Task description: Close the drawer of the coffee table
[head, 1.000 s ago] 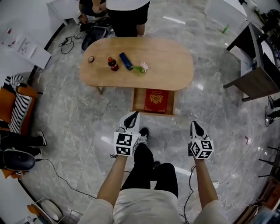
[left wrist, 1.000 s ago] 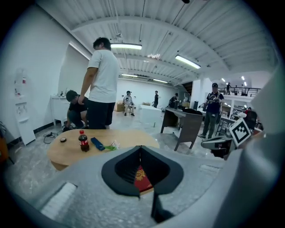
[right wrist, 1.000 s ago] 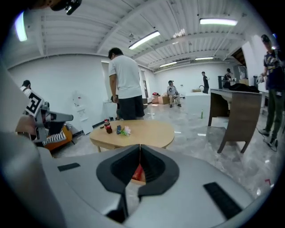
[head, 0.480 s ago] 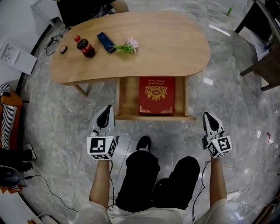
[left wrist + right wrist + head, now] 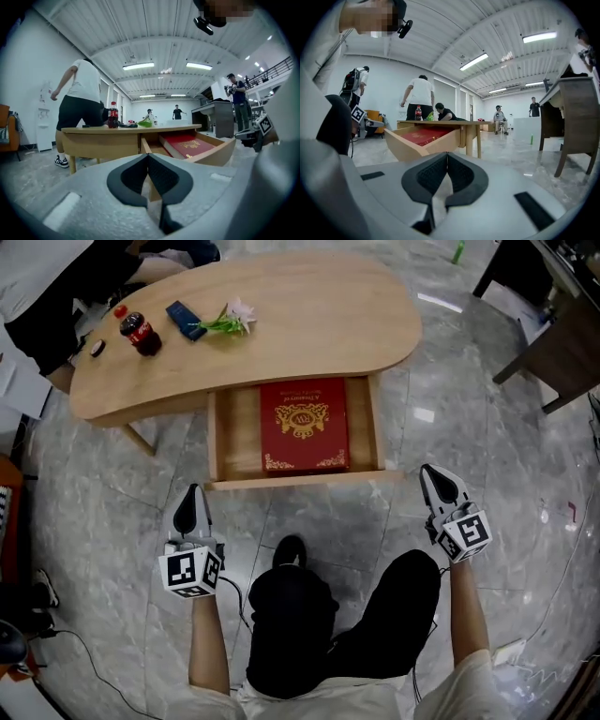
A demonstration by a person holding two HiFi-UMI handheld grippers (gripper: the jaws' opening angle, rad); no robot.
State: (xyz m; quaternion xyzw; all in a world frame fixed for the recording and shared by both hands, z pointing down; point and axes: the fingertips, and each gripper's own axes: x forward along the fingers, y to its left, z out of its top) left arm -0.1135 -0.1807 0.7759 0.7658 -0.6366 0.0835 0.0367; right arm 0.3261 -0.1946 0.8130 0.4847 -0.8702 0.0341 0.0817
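The drawer (image 5: 295, 481) stood open under the desk (image 5: 309, 324) at frame centre, a red book (image 5: 302, 426) inside, with the left gripper (image 5: 191, 494) and right gripper (image 5: 433, 475) below its front corners, fingers clenched, grasping nothing.

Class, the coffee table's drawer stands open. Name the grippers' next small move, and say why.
Probably ease the left gripper and right gripper, both shut, forward onto the drawer's front panel: it stands pulled out, untouched by either.

Head view looks steeply down — low, level gripper views share the drawer (image 5: 234, 432).
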